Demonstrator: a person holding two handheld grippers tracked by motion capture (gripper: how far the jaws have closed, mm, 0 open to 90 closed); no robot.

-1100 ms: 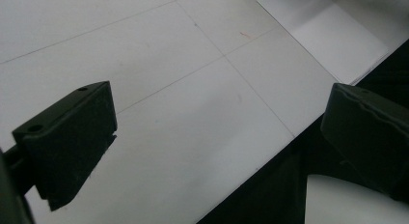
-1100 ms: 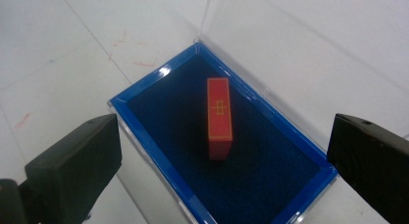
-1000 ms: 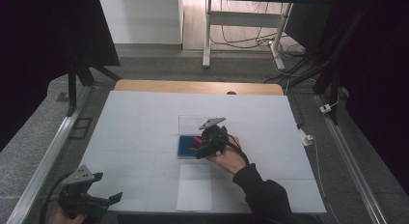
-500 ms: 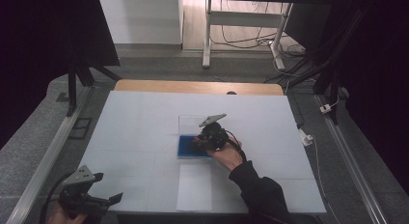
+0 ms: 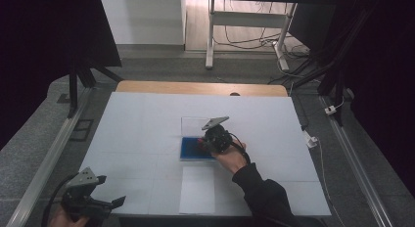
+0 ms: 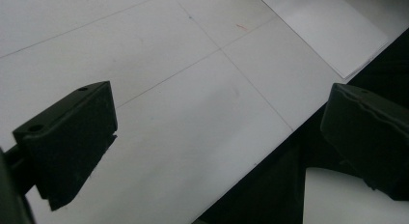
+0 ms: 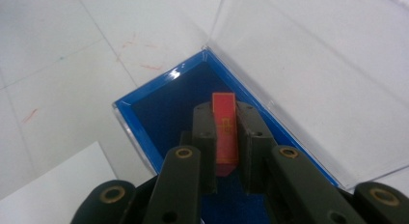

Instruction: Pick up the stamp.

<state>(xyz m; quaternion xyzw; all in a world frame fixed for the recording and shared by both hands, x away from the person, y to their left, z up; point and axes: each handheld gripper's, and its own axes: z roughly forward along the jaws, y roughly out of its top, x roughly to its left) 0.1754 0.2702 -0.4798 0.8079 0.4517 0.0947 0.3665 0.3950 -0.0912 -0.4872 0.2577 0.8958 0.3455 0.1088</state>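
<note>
Looking down on the whole setup, the white table [image 5: 147, 134] took up most of the high view, with a sheet of white paper [image 5: 197, 189] near the person's edge and a shallow blue-lined box [image 5: 190, 147] with a clear lid [image 5: 193, 125] standing open behind it, about mid-table. The right gripper [image 5: 208, 141] was parked over that box, and its jaws had just been closing, ending pinched on a small red block [image 7: 225, 132] standing on edge inside the blue tray.

For doing this bit well, I'd say lift straight up and slow. The block sat narrow between the pads, so any twist could cock it or drag it against the tray's wall.

The left gripper [image 5: 105, 203] hung off the near left corner of the table, jaws spread wide with nothing between them.

The right gripper view showed the red block and its printed face. In the high view the gripper body hid it. The left gripper view gave the table's edge and the paper's corner [image 6: 337, 35] close up.
</note>
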